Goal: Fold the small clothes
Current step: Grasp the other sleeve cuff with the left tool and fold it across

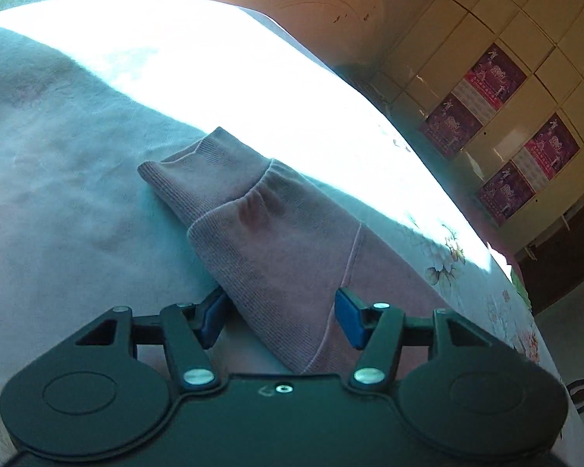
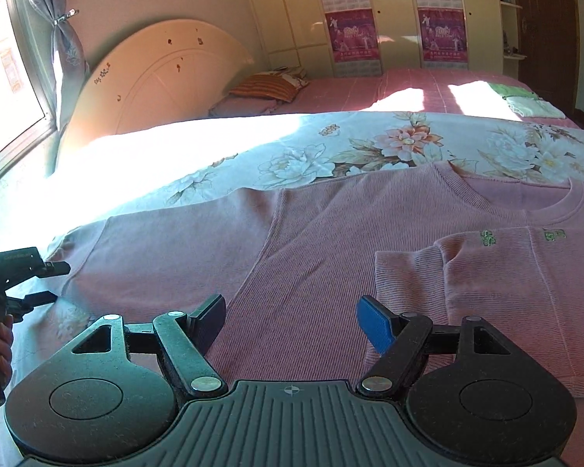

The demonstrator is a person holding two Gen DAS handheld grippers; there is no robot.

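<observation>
**Pink top spread flat, one sleeve folded in**

Across the floral bedspread (image 2: 331,148) lies a pink ribbed top (image 2: 331,241), spread flat with its neckline toward the far right and one sleeve (image 2: 486,272) folded over the chest. Its other sleeve (image 1: 276,241) stretches out to the left edge. Above that sleeve's cuff end sits the left gripper (image 1: 278,317), its jaws parted on either side of the fabric, not pressing on it. Over the top's lower body, the right gripper (image 2: 292,323) stands wide apart, holding nothing.
</observation>
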